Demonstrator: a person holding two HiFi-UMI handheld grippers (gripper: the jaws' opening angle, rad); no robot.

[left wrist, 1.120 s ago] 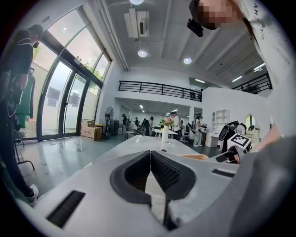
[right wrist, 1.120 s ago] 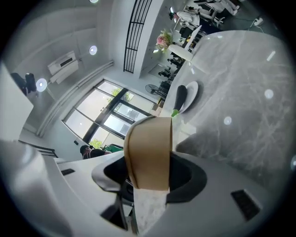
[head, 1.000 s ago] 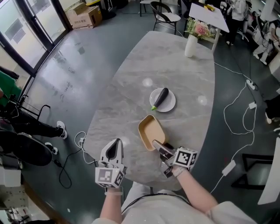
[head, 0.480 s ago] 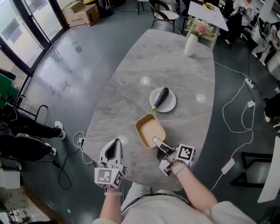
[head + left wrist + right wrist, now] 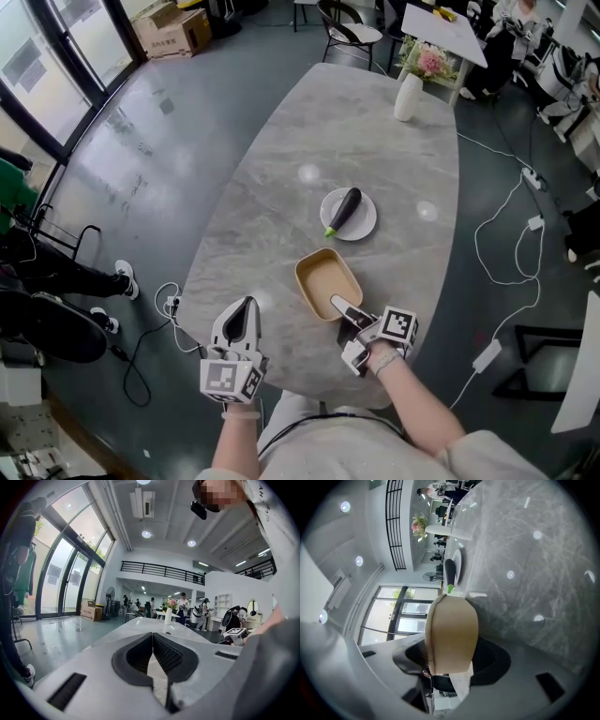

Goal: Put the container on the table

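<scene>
A tan, shallow rounded-square container (image 5: 326,281) hangs just over the near part of the grey marble table (image 5: 375,141). My right gripper (image 5: 339,306) is shut on its near rim. In the right gripper view the container (image 5: 452,634) fills the space between the jaws, with the picture rolled onto its side. Whether its base touches the tabletop I cannot tell. My left gripper (image 5: 247,306) hovers at the table's near left edge, shut with nothing in it. In its own view the left gripper (image 5: 152,635) shows its tips meeting.
Just beyond the container a white plate (image 5: 365,226) carries a dark eggplant (image 5: 344,208). A white vase of flowers (image 5: 406,98) stands at the table's far end. Cables and a power strip lie on the floor to the right, and chairs and people stand beyond.
The right gripper has rolled and sunk a little, so the container now sits flatter and lower over the table. The left gripper has stayed put.
</scene>
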